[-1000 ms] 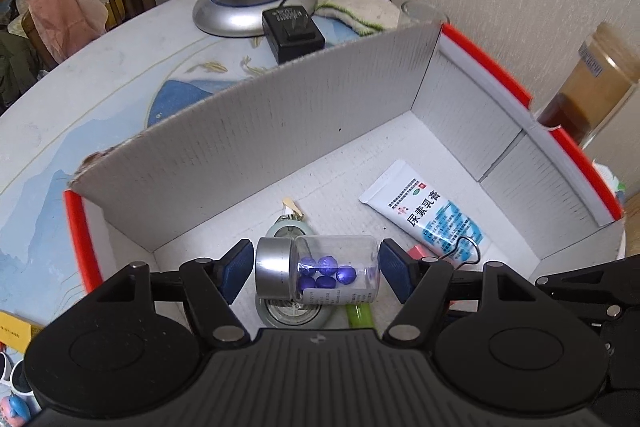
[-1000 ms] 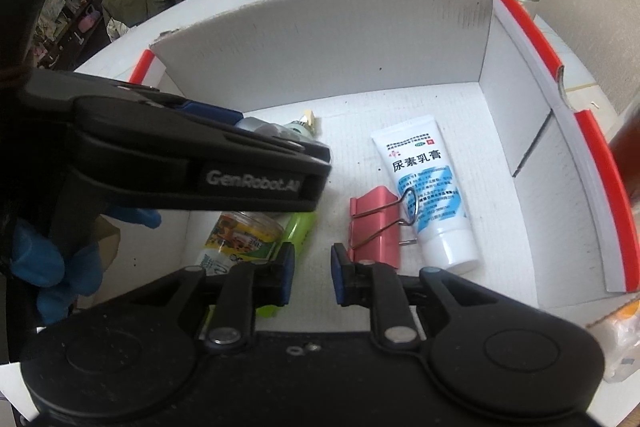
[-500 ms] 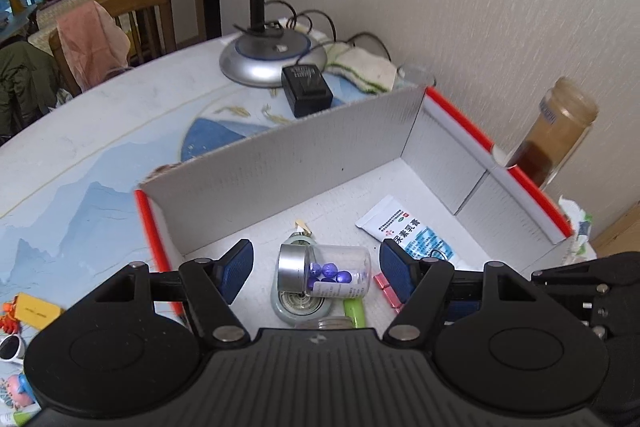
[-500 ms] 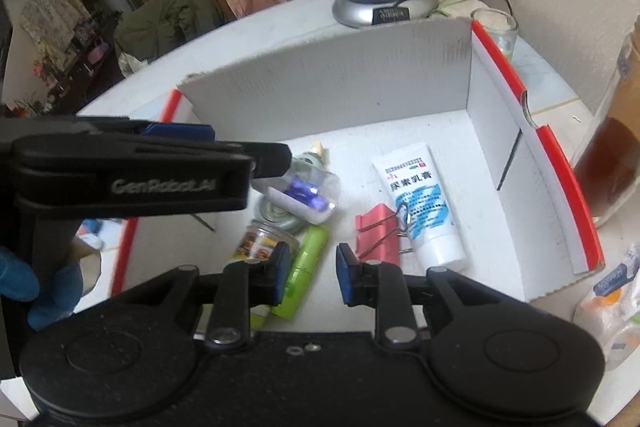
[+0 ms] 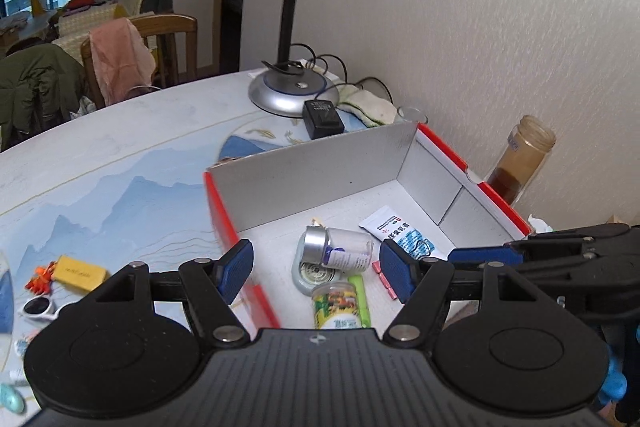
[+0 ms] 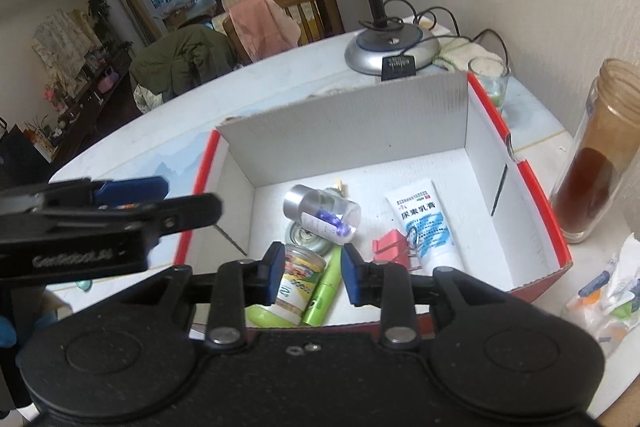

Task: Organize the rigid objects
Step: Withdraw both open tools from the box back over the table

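Cardboard box [image 5: 320,167] with red outer walls sits on the table [image 5: 120,163] in the left wrist view, holding the sorted items. The left gripper [image 5: 316,265] hangs above the box's near edge, its blue-padded fingers [image 5: 236,269] spread wide and holding nothing. Inside the box, a clear pill bottle [image 5: 340,247] with a silver cap lies on its side atop a round tin [image 5: 310,273]. A white ointment tube [image 5: 400,233] lies to its right, and a labelled jar [image 5: 336,307] and a green tube [image 5: 360,301] lie nearer the camera. On the table left of the box are a yellow card [image 5: 78,271] and white sunglasses [image 5: 38,307]. A desk lamp [image 5: 288,91] stands behind the box.

From the right wrist view, the right gripper [image 6: 308,275] hovers over the box's near side, fingers [image 6: 274,273] partly open and empty. The pill bottle [image 6: 324,213] lies inside the box [image 6: 344,115], with a red binder clip [image 6: 390,247] beside the ointment tube [image 6: 426,223]. A brown jar [image 6: 596,155] stands outside the box on the right.
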Tool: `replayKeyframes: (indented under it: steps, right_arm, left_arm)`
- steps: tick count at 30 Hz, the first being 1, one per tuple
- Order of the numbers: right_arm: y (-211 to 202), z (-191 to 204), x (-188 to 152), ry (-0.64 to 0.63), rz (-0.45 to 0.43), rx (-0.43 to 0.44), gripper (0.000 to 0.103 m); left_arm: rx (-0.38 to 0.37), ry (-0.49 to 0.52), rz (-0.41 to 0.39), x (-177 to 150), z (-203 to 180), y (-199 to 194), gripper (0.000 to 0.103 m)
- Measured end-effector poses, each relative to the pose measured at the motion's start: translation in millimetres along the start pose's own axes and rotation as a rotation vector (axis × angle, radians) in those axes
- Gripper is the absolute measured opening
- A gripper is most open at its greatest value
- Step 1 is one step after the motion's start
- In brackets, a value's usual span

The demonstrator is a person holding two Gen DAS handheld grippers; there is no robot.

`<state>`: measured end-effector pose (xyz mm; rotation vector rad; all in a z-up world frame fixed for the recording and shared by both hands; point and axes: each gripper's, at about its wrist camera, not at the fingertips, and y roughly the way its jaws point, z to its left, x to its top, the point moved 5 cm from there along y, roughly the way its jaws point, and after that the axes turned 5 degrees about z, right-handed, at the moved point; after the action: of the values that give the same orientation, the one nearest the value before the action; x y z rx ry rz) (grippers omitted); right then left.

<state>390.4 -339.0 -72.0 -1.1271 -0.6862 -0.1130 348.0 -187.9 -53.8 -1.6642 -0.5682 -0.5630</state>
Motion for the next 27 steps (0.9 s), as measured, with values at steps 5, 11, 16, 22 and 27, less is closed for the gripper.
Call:
replayKeyframes:
  steps: [5,11,16,22,27]
  right_arm:
    - [-9,10,-3,-0.001,-0.025,0.000,0.035]
    - [-19,27,-9,0.000,-0.061,0.009,0.047]
    - [-24,45,-16,-0.009,-0.079,0.018,0.057]
    - [-21,75,-23,-0.026,-0.089,0.052,0.073]
    - [-17,104,-29,-0.046,-0.094,0.077,0.083]
  left_arm:
    - [0.011,-0.021,-0.038,-12,12,-26,0.069]
    - [0.029,-0.038,-0.078,-28,27,-53,0.069]
    - [0.046,-0.067,-0.091,-46,48,-71,0.076]
    - [0.074,-0.085,-0.101,-65,79,-90,0.080]
    - [0.097,-0.103,-0.094,-81,107,-102,0.082]
